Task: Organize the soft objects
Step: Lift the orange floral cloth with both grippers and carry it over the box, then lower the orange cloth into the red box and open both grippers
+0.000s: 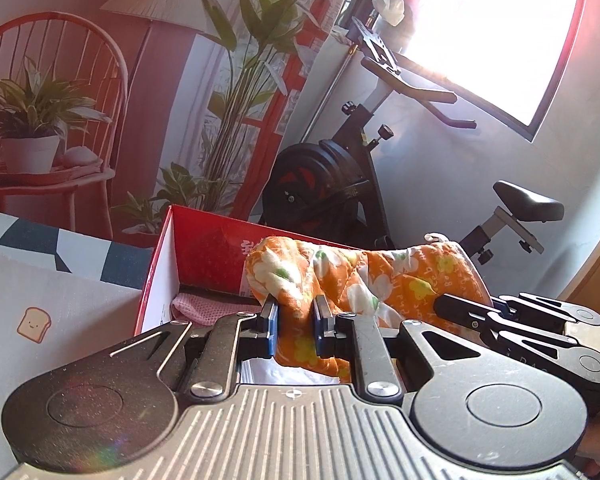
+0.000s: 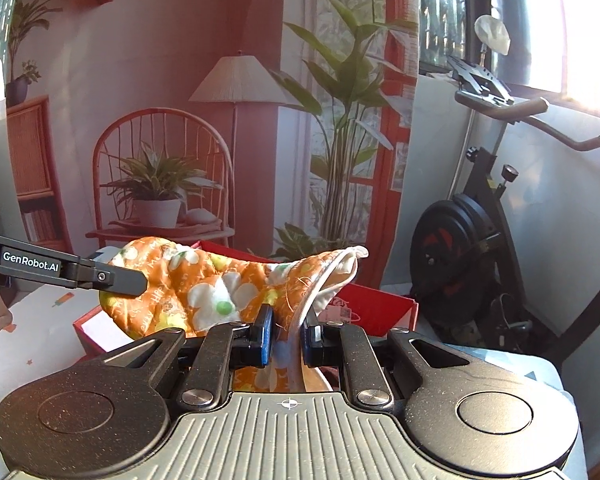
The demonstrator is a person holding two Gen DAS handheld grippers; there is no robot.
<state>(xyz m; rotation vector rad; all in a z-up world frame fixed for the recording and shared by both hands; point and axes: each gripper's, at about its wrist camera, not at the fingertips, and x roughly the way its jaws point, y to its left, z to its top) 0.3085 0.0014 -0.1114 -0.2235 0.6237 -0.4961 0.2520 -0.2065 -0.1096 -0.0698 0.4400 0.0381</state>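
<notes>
Oven mitt (image 1: 364,276), orange quilted cotton with white and yellow flowers and white piping at the cuff, is hanging in the air between both grippers, above the open red box (image 1: 204,248). Going left to right: white tablecloth (image 1: 60,304) with a toast cartoon is lying beside the box on the left; the box is glossy red cardboard with white inner walls, and a pink knitted cloth (image 1: 196,306) is already sitting inside it. Left gripper (image 1: 296,320) is pinching the mitt's rounded end, jaws nearly closed with a bunched fold of fabric squeezed between the blue pads. Right gripper (image 2: 286,336) is pinching the cuff end (image 2: 340,272), jaws nearly closed on the white-piped hem. The mitt is sagging in the middle, so it looks limp and padded, not stiff. Judging the step: carrying the mitt over the box, placement not yet done. Next move is probably calling for lowering both ends together until the fabric is resting on the pink cloth, then opening the jaws; the mitt looks about as long as the box, so some folding or angling may be needed to keep the cuff from draping over the rim. Exercise bike (image 2: 480,240) is standing well apart on the right.
</notes>
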